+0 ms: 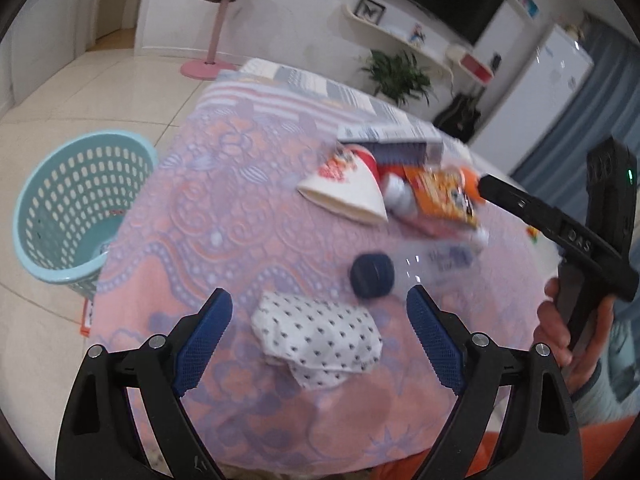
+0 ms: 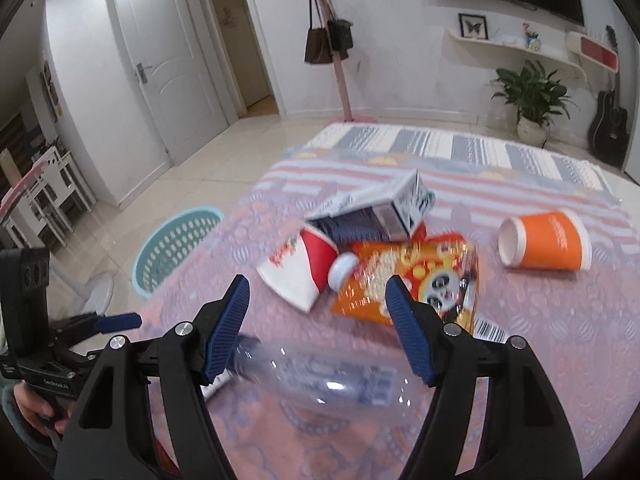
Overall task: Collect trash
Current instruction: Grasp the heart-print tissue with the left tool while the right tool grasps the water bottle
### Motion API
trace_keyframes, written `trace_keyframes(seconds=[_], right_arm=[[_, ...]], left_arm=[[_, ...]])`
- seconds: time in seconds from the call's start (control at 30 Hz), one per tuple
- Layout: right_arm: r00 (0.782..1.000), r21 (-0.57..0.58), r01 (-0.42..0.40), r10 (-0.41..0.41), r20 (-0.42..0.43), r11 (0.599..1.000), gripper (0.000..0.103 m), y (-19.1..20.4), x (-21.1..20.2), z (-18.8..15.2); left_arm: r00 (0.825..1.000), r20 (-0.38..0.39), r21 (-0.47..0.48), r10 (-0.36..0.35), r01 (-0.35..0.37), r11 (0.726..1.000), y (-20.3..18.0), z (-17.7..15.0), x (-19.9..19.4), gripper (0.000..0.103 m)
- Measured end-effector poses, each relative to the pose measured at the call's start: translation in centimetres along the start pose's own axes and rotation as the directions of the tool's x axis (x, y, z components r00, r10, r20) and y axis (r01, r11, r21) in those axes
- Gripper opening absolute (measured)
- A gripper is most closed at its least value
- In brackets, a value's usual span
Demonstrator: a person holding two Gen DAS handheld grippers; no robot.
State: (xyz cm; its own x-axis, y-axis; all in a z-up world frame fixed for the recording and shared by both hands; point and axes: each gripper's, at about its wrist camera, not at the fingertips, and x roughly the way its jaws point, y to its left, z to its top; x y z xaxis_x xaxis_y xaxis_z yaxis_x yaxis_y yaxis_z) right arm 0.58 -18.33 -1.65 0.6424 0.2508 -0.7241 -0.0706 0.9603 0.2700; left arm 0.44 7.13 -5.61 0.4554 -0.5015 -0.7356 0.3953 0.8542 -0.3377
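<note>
Left wrist view: my left gripper [image 1: 320, 340] hangs with jaws wide and empty over a table under a pink patterned tablecloth [image 1: 208, 216], above a crumpled dotted white wrapper [image 1: 320, 340]. A teal laundry-style basket [image 1: 76, 208] stands on the tiled floor [image 1: 60, 92] beside the table. Further along lie a dark bottle cap [image 1: 372, 276], a red-and-white paper cup [image 1: 344, 188] and a torn carton [image 1: 392, 144].

From the right wrist, my right gripper [image 2: 320, 328] is spread wide, empty, over a clear plastic bottle [image 2: 320, 376]. An orange snack bag [image 2: 416, 280] lies just beyond; an orange paper cup [image 2: 544, 244] lies apart.
</note>
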Motion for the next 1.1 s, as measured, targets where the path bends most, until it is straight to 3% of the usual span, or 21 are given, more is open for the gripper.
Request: trace_keyframes(seconds=[0.2, 0.33, 0.6, 0.9, 1.0, 1.1], right_arm=[[0.991, -0.015, -0.056, 0.054, -0.12, 0.998, 0.067, -0.6, 3.0, -1.4], [0.982, -0.014, -0.045, 0.042, -0.186, 0.999, 0.067, -1.0, 4.3, -2.2], [0.953, -0.082, -0.079, 0.052, -0.298, 0.994, 0.067, -0.2, 3.1, -4.6], [0.952, -0.148, -0.068, 0.019, -0.306, 0.987, 0.068, 2.6, 3.6, -6.0], [0.948, -0.173, -0.045, -0.013, -0.318, 0.984, 0.068, 3.6, 4.7, -6.5], [0.945, -0.196, -0.008, -0.057, -0.323, 0.98, 0.065, 4.0, 5.6, -6.8]], left_arm=[[0.998, -0.036, 0.065, 0.058, -0.055, 0.996, -1.3, -1.0, 1.7, 0.089], [0.994, -0.067, 0.097, 0.089, -0.083, 0.992, -1.5, -1.6, 3.0, 0.089], [0.985, -0.116, 0.15, 0.127, -0.109, 0.983, -1.9, -2.6, 4.5, 0.089], [0.976, -0.102, 0.186, 0.193, -0.172, 0.967, -2.3, -2.9, 5.6, 0.087], [0.967, -0.086, 0.217, 0.238, -0.215, 0.952, -2.6, -3.0, 5.8, 0.078], [0.968, -0.07, 0.2, 0.241, -0.223, 0.954, -2.0, -2.6, 5.3, 0.061]])
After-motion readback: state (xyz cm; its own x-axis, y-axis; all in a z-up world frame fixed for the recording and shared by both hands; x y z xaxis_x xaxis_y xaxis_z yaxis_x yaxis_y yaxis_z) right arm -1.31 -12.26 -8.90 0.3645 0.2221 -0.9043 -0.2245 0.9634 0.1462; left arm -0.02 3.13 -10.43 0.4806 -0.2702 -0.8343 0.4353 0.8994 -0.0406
